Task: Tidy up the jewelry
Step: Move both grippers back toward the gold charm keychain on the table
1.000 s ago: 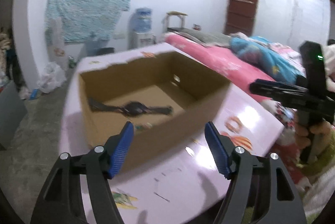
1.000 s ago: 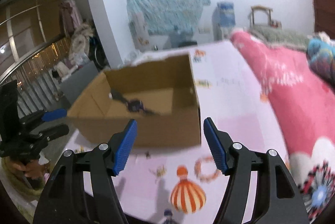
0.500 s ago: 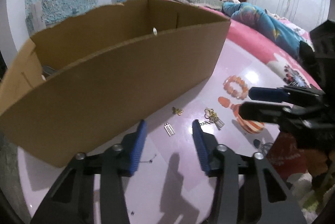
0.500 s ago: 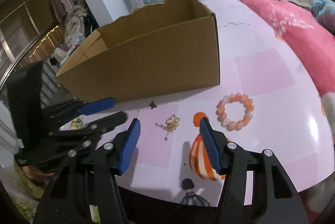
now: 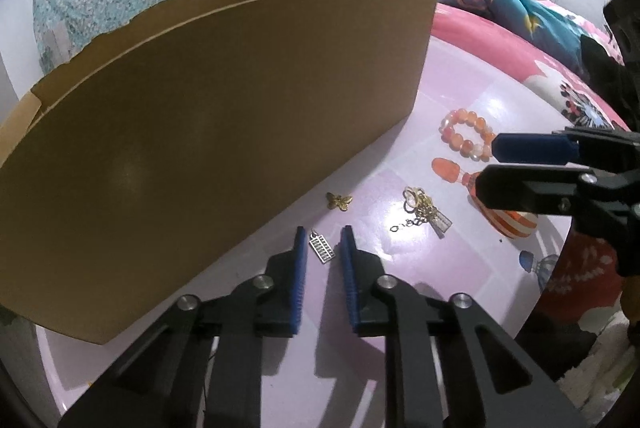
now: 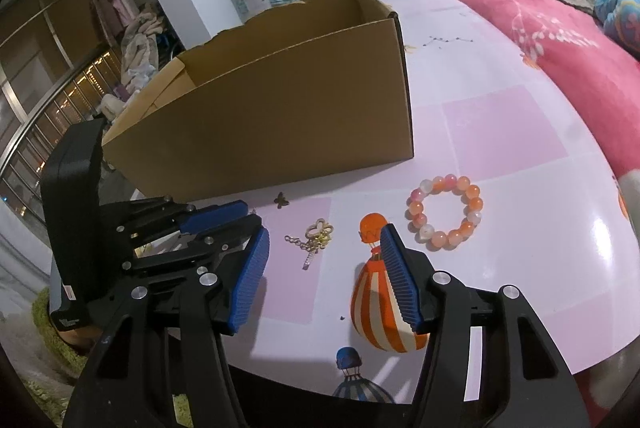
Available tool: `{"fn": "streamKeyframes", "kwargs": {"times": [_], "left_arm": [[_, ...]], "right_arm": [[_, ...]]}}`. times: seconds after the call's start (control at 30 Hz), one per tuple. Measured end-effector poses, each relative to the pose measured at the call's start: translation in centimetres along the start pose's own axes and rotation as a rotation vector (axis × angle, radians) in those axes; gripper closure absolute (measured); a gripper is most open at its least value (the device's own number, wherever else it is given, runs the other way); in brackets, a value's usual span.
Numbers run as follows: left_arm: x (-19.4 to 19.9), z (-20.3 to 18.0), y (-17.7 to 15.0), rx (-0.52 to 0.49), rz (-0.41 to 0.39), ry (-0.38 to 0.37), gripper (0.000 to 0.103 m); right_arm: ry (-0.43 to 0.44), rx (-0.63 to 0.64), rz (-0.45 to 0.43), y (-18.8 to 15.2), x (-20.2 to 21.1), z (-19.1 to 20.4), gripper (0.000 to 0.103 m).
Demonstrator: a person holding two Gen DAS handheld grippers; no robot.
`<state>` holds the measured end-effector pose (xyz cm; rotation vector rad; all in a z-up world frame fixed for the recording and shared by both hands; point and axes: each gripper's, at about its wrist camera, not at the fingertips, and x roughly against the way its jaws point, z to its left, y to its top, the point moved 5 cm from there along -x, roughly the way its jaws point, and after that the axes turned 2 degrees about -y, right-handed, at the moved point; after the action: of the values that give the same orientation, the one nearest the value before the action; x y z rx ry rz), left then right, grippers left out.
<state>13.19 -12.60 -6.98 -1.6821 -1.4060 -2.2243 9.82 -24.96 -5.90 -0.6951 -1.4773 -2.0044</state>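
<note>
The tiny silver charm (image 5: 320, 248) could be missed or flicked away, because it is small, thin and flat on the smooth table (image 5: 460, 99), and the pads could slide over it as they close. It could also be pushed under the box (image 5: 200, 131), which stands just to the left of the left tongs (image 5: 323, 242). The gold chain (image 6: 314, 238) could tangle or hang loose when it is lifted, since it is made of many small links. The 2 tongs are close together, so they could be bumped into each other. The left tongs are closing now and only a narrow gap is left; the charm is seen between the 2 blue pads, but it is not yet pinched. The right tongs (image 6: 324, 248) are spread about halfway and nothing is held in them; the gold chain lies on the table between and just ahead of their tips. A butterfly pin (image 5: 339, 201) lies a little ahead of the left tongs, near the box wall. The bead bracelet (image 6: 446, 211) lies ahead and to the right of the right tongs, untouched.
</note>
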Motion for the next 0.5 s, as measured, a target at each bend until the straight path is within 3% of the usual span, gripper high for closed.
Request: {"fn": "streamKeyframes", "kwargs": {"times": [0.17,0.5], "left_arm": [[0.1,-0.3,0.0,-0.022,-0.003,0.009,0.099],[1.1,1.4,-1.3,0.046,-0.008,0.005,0.099]], "right_arm": [[-0.003,-0.001,-0.006,0.1,0.1,-0.1,0.049],[0.007,0.026,-0.036,1.0,0.3,0.3,0.051]]}}
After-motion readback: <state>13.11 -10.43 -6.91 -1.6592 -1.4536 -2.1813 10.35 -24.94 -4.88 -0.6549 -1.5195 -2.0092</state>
